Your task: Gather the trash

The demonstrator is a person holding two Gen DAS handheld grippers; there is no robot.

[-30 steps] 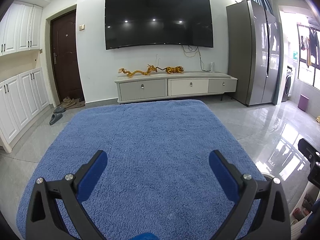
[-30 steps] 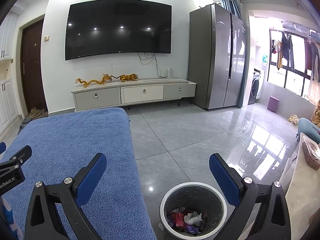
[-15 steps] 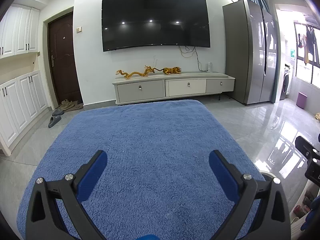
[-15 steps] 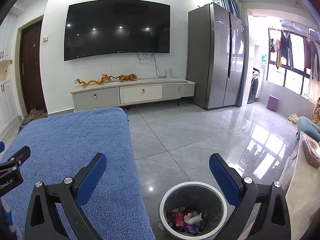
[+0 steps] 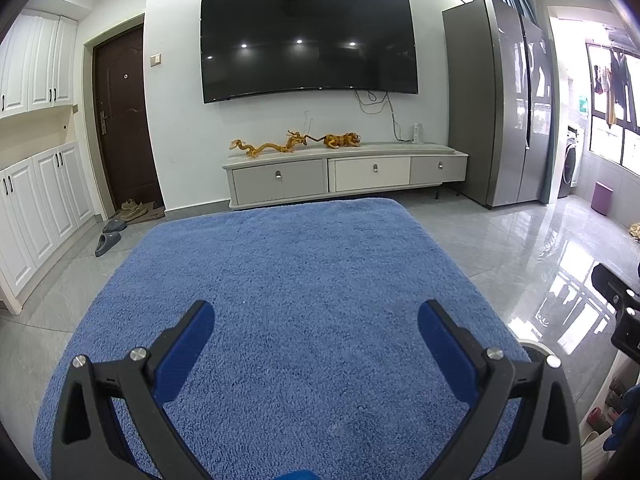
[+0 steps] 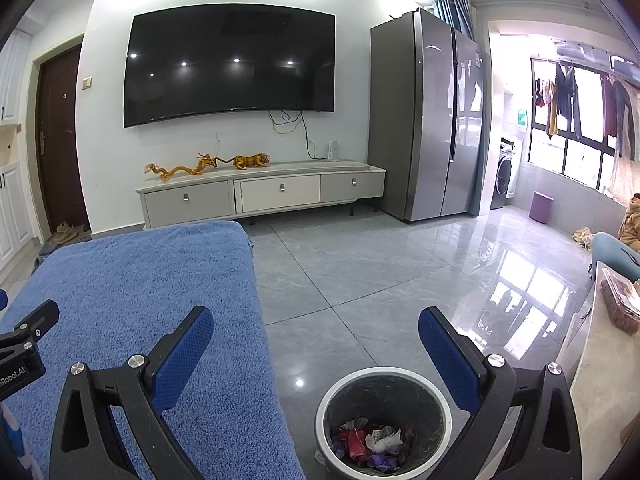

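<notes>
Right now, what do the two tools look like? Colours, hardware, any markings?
Both match: black Y-shaped frames with silver screws, two fingers each faced with blue textured pads. Left tool and right tool show no cables. The right view catches the left tool's side, with white lettering ending "Robot.AI".

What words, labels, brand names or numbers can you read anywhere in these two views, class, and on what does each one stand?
"nRobot.AI": white letters on the black body of the left claw, at the left edge of the right wrist view; the start is cut off by the frame.
TV: a small mark on the bottom bezel, too small to read.
Wrappers in the trash bin: any print is too blurred to read.
Nothing else is legible.
</notes>
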